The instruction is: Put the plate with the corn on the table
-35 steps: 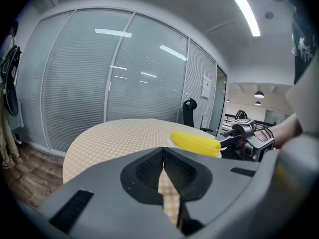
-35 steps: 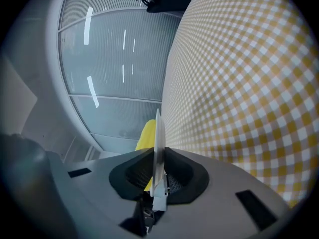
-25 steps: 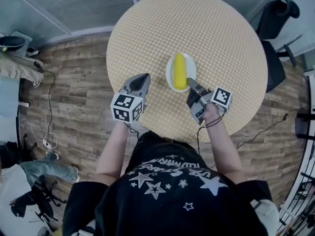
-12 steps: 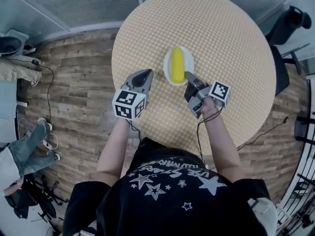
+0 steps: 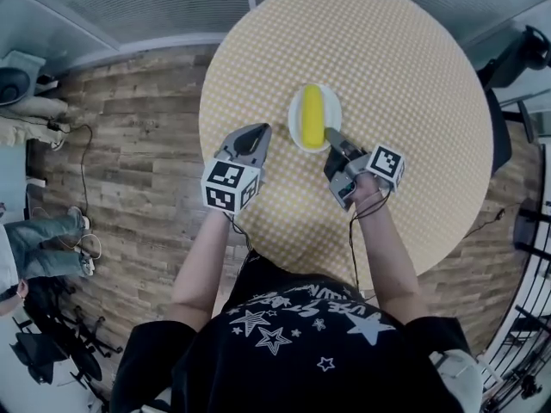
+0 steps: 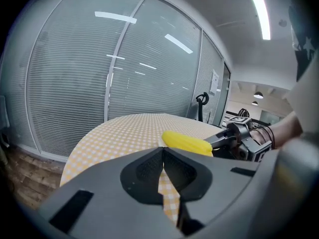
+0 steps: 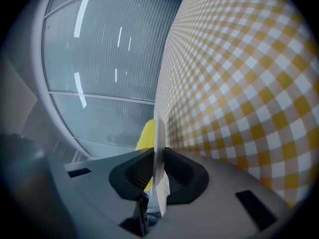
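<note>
A small white plate (image 5: pixel 295 128) carrying a yellow corn cob (image 5: pixel 312 116) is over the round table (image 5: pixel 405 67) with its yellow checked cloth. My right gripper (image 5: pixel 331 136) is shut on the plate's near right rim; in the right gripper view the plate's thin white edge (image 7: pixel 158 148) stands clamped between the jaws with the corn (image 7: pixel 146 136) behind it. My left gripper (image 5: pixel 253 133) is shut and empty, left of the plate near the table's left edge. The left gripper view shows the corn (image 6: pixel 185 142) and the right gripper (image 6: pixel 222 139) ahead.
Wooden floor (image 5: pixel 146 119) lies left of the table, with cables and a person's legs (image 5: pixel 39 243) at the far left. A dark chair (image 5: pixel 521 67) stands at the table's right. Glass walls with blinds (image 6: pixel 89 78) lie beyond the table.
The plate with the corn, held by my right gripper, has shifted slightly up the view, farther onto the table. The left gripper has kept its place beside it.
</note>
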`<state>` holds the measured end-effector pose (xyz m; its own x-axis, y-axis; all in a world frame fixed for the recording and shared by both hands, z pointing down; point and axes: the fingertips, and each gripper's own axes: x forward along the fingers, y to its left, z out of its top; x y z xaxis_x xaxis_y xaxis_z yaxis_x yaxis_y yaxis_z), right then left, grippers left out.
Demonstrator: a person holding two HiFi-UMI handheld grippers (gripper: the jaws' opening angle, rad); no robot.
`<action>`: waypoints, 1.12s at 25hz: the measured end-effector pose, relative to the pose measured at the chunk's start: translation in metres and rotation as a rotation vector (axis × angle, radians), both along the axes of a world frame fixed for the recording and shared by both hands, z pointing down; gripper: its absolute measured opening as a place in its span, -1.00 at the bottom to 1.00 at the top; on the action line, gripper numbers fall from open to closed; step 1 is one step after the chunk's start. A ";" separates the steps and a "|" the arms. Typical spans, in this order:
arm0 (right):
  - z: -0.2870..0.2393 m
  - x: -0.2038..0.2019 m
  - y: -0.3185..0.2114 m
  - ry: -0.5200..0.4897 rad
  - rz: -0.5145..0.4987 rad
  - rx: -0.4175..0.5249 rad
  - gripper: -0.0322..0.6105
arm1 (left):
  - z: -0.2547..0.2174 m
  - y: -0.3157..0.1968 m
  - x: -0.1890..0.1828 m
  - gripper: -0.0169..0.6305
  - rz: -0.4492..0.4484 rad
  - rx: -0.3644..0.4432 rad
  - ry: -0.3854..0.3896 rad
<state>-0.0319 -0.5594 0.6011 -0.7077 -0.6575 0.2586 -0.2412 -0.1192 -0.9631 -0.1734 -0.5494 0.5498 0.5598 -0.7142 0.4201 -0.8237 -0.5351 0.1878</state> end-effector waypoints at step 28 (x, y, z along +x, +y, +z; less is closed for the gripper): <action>0.031 0.003 -0.014 0.290 -0.054 -0.059 -0.74 | 0.041 -0.011 0.010 -0.92 0.013 -0.066 0.022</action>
